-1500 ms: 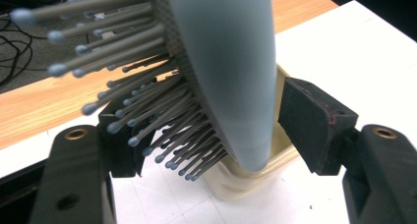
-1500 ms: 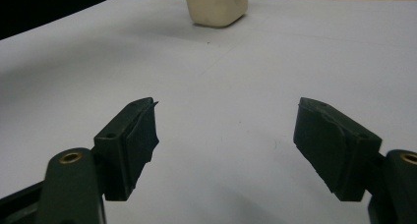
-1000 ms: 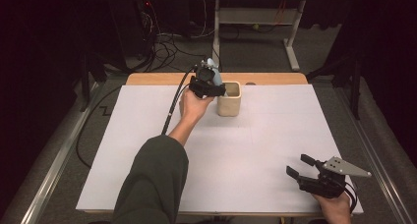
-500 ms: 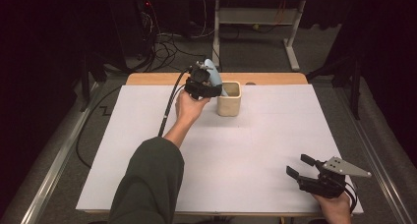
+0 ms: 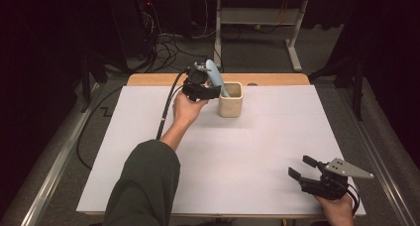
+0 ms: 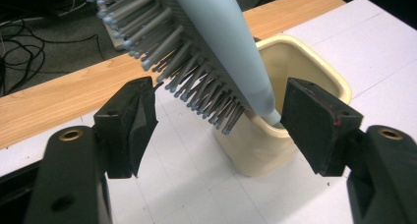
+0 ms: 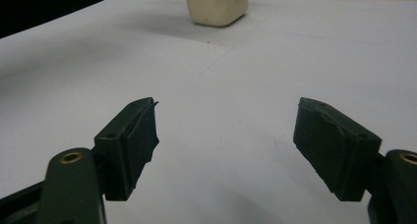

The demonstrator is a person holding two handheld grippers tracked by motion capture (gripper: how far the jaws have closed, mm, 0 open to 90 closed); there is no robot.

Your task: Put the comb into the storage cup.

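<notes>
Change since the earlier frame: left gripper [image 5: 210, 89] sits much where it was at the far side of the table, beside the cup; the brush now leans more steeply out of the cup. Right gripper [image 5: 302, 169] lies in the same near-right spot.
Left gripper: held in the person's left hand [image 5: 185, 108] just left of the cream cup [image 5: 231, 100], cable trailing back toward the table's left edge.
Left claw: jaws apart at a middling width, one on each side of the brush in the left gripper view; neither pad [image 6: 134, 123] touches it, so nothing is gripped.
Brush: pale blue hairbrush [image 6: 216, 52], handle end down inside the cup, head rising up and to the left, bristles facing the left pad.
Cup: upright on the white table cover [image 5: 247, 156], near the wooden far edge [image 5: 158, 79].
Right gripper: resting low on the near-right corner in the person's right hand [image 5: 339, 208], well apart from the cup.
Right claw: jaws wide, with bare white surface between them in the right gripper view [image 7: 226, 135].
</notes>
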